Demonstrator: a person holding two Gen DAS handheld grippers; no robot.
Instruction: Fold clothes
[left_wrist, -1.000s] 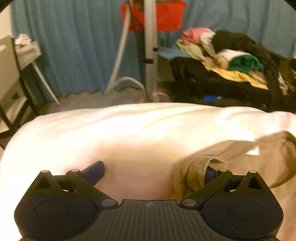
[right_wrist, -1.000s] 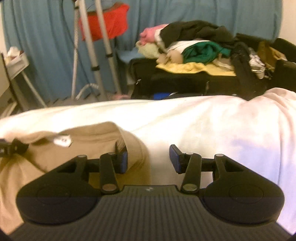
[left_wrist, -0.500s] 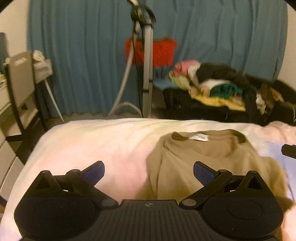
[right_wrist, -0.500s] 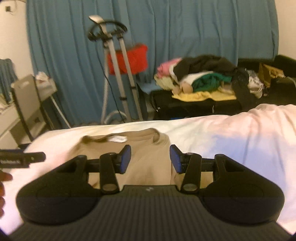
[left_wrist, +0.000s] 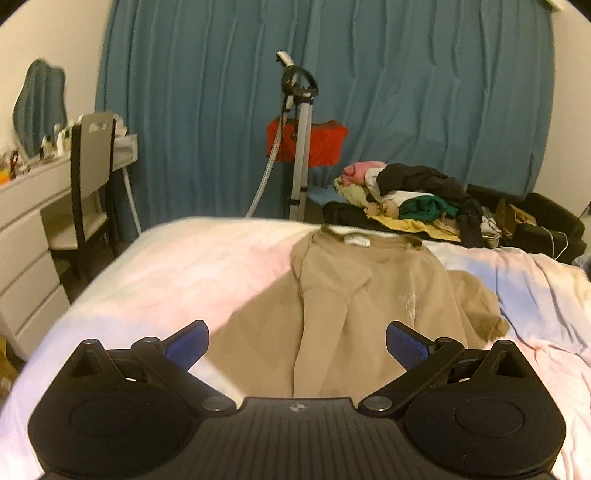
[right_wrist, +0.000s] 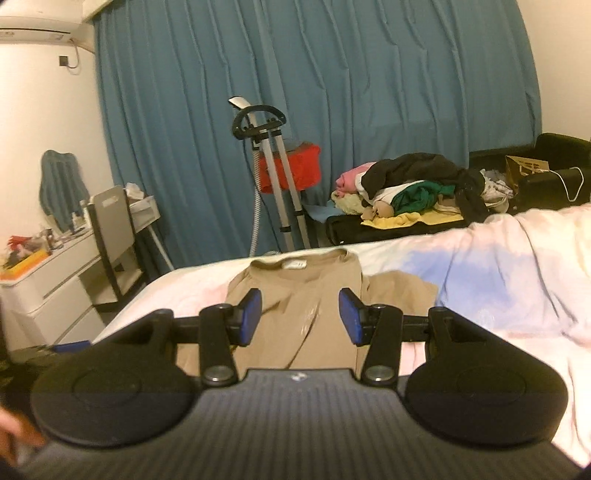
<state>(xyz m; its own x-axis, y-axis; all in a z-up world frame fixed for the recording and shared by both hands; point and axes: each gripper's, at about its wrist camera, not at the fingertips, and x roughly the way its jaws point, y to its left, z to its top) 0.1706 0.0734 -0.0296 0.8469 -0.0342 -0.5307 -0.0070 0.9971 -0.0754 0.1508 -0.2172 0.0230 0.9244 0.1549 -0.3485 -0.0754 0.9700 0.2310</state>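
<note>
Tan shirt partly folded on the bed, both our grippers empty.

The tan shirt (left_wrist: 365, 295) lies at 12 o'clock on the bed (left_wrist: 184, 266), sides turned in; our left gripper (left_wrist: 295, 341) gapes wide, right gripper (right_wrist: 300, 315) half-spread; we judge the crosswise folds remain.

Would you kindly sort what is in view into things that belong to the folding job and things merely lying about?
Job:
- tan shirt spread on the bed
- left hand-held gripper, open
- right hand-held gripper, open

Lying about:
- clothes pile
- garment steamer
- chair
- blue curtain
</note>
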